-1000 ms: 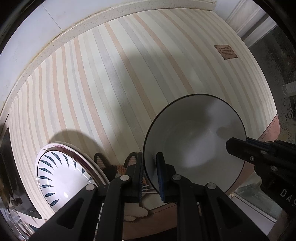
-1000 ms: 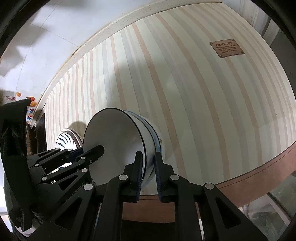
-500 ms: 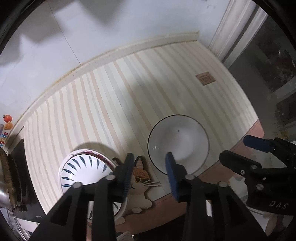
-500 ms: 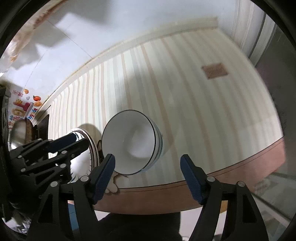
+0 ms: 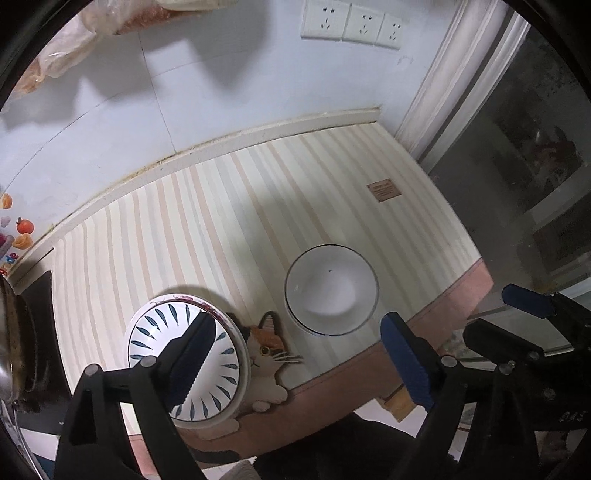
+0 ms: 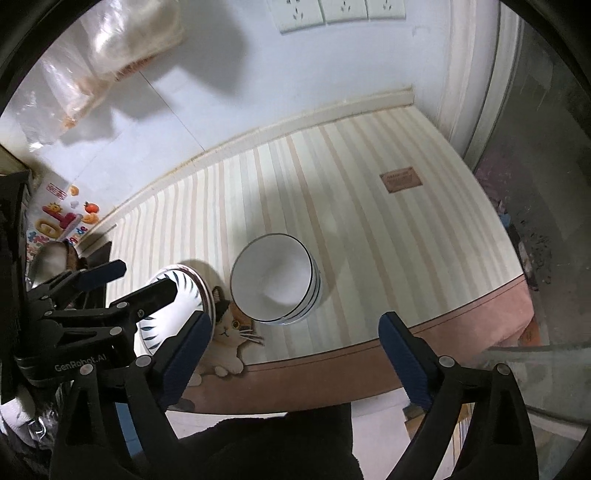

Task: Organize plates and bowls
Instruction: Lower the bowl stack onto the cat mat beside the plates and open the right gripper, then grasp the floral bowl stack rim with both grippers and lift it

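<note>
A stack of white bowls with dark rims [image 5: 330, 290] stands on the striped table mat near its front edge; it also shows in the right wrist view [image 6: 275, 278]. A stack of plates with a blue leaf pattern [image 5: 218, 363] sits to its left, also seen in the right wrist view [image 6: 184, 286]. My left gripper [image 5: 299, 354] is open and empty, raised above and in front of the dishes. My right gripper [image 6: 295, 345] is open and empty, also raised in front of the bowls.
A cat-shaped mat [image 5: 267, 350] lies between the plates and the bowls. The striped mat [image 5: 221, 221] reaches back to a white wall with sockets [image 5: 351, 22]. A stove and pan edge [image 5: 22, 332] are at the left. A glass door [image 5: 535, 147] is at the right.
Both grippers let go of the bowl rim, opened wide and drew back and up. The bowl now rests upright on the stack.
</note>
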A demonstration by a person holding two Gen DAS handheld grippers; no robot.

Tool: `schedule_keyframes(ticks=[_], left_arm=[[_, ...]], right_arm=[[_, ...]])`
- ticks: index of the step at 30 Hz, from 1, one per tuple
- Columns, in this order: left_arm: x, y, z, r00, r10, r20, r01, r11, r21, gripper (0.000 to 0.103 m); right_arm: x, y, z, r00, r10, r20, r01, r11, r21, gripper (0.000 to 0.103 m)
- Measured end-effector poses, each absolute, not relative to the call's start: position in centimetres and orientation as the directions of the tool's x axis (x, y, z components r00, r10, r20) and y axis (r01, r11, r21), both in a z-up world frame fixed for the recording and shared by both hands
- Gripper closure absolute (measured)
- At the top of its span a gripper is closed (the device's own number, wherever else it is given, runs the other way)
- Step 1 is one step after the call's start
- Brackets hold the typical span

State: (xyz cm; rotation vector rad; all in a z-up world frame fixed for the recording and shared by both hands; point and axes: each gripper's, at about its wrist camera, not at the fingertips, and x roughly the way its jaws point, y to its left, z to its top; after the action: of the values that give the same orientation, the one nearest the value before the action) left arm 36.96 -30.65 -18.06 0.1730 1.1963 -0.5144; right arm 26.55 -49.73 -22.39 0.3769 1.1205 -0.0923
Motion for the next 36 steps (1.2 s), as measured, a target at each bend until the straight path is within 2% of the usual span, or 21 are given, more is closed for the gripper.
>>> schedule_keyframes(ticks=[8, 14, 17, 22, 28, 36], left_arm=[[35.7, -29.9, -15.5, 0.274, -0.350, -0.896, 0.468, 0.862, -0.193, 0.011], [36.6, -30.2, -16.7, 0.224, -0.432, -0.874, 0.475, 0.831, -0.290, 0.011], [37.7, -30.7, -18.0, 0.217, -0.436, -0.874, 0.473, 0.830, -0.297, 0.005], [41.0, -31.7, -21.8, 0.180, -0.406, -0.896, 0.439, 0.848, -0.297, 0.005], [45.3, -32.6, -27.9, 0.091, -0.373, -0.923, 0.374, 0.872, -0.316, 0.005], [48.8, -33.4, -36.5, -0.160, -0.408, -0.899, 0.218, 0.873, -0.436, 0.011]], right_arm=[[24.1, -49.2, -19.5, 0.483, 0.103, -0.869, 0.256, 0.933, 0.253, 0.006], [24.2, -49.5, -19.3, 0.493, 0.125, -0.861, 0.249, 0.928, 0.277, 0.005], [25.2, -50.2, -20.6, 0.489, 0.142, -0.861, 0.246, 0.924, 0.292, 0.005], [27.3, -51.9, -24.4, 0.487, 0.217, -0.846, 0.230, 0.902, 0.364, 0.004], [31.0, -55.0, -32.4, 0.459, 0.421, -0.782, 0.258, 0.779, 0.571, 0.004], [35.0, -56.2, -42.8, 0.370, 0.610, -0.700, 0.255, 0.658, 0.708, 0.004]])
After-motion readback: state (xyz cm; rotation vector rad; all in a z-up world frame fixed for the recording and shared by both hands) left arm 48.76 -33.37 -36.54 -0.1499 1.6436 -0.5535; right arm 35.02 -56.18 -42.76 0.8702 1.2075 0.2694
